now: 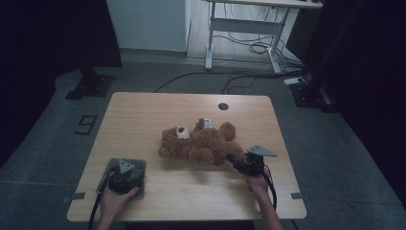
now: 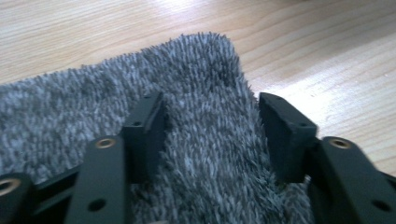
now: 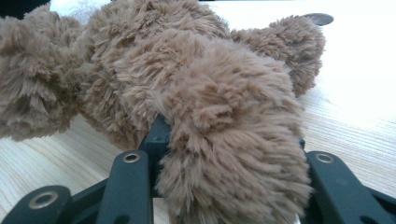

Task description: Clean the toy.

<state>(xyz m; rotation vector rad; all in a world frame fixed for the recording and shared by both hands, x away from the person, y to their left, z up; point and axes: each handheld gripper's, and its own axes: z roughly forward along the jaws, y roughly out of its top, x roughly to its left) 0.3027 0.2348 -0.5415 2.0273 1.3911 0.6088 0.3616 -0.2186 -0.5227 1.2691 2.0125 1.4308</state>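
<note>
A brown teddy bear (image 1: 201, 143) lies on its back across the middle of the wooden table (image 1: 143, 115), head to the left. My right gripper (image 1: 237, 160) reaches it from the right. In the right gripper view, that gripper (image 3: 229, 154) is shut on one plush leg (image 3: 233, 116), which bulges between the jaws. A grey fuzzy cloth (image 1: 136, 167) lies flat near the front left corner. My left gripper (image 1: 125, 175) points down onto it. In the left gripper view, the left gripper (image 2: 215, 130) has a raised ridge of the cloth (image 2: 196, 70) bunched between its pads, touching both.
A round cable hole (image 1: 223, 106) sits near the table's far edge. Beyond the table stand a white desk frame (image 1: 249, 24), loose floor cables (image 1: 258, 48) and dark stand bases (image 1: 91, 86) on the floor. Bare wood lies between the cloth and the bear.
</note>
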